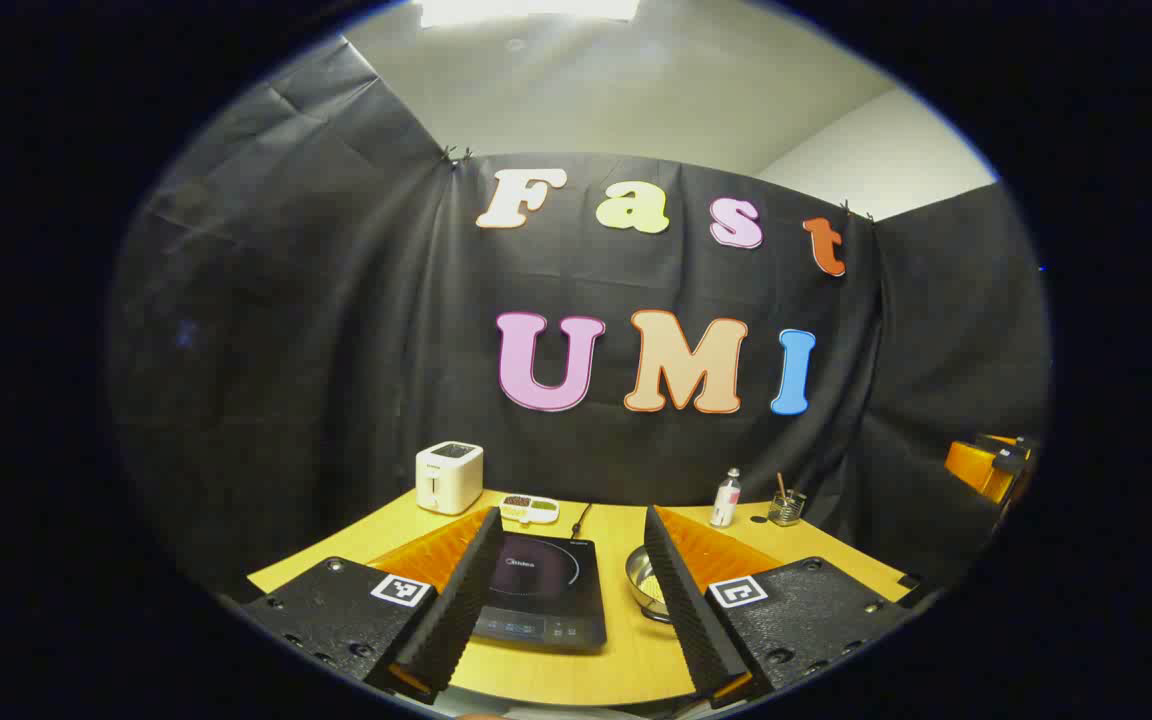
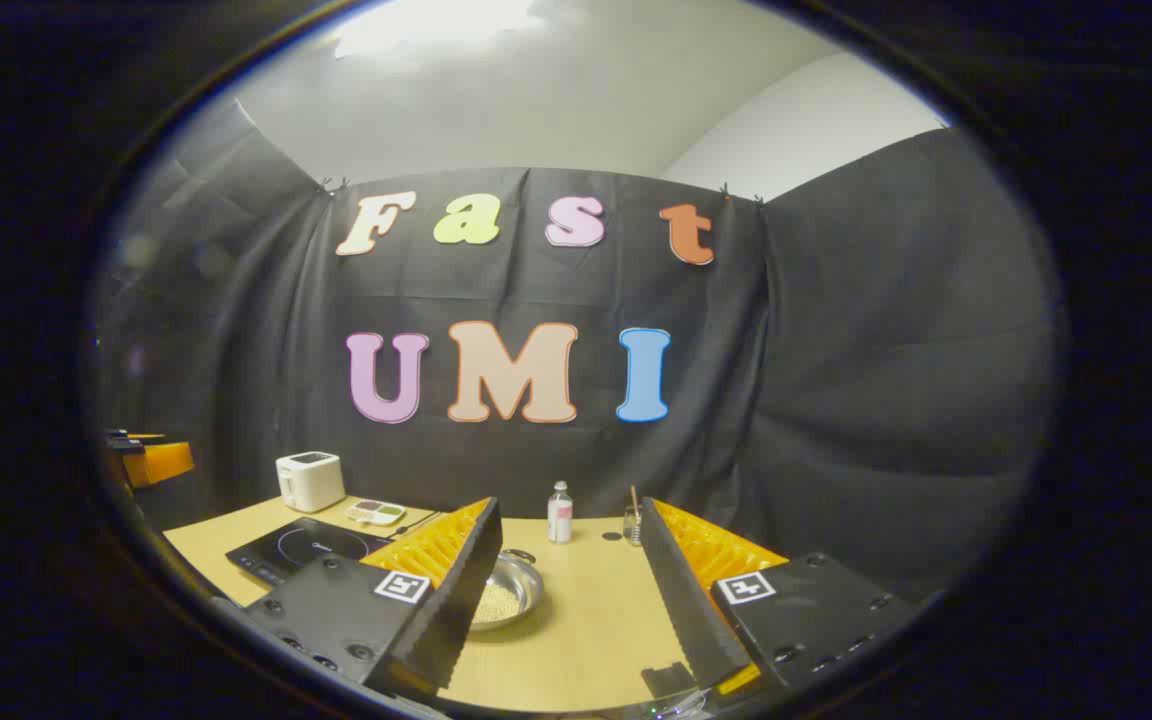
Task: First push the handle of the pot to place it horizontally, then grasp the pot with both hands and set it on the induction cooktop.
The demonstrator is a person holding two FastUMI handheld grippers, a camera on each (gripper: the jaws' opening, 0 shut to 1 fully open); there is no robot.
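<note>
Left gripper view has the left gripper (image 1: 568, 590) wide open and empty over the table's near edge, cooktop (image 1: 538, 590) between its fingers, while right gripper view shows the right gripper (image 2: 571, 590) just as open, pot (image 2: 506, 598) mid-table beside its left finger, probably lining up the handle push.

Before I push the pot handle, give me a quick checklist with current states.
1. Left tongs open, nothing held: ok.
2. Right tongs open, nothing held: ok.
3. Cooktop surface bare for the pot: ok.
4. Pot on the table, beside the cooktop, not on it: ok.
5. Pot handle direction: cannot tell, partly hidden by the tongs.
6. Bottle and glass stand apart from the pot: ok.
</note>
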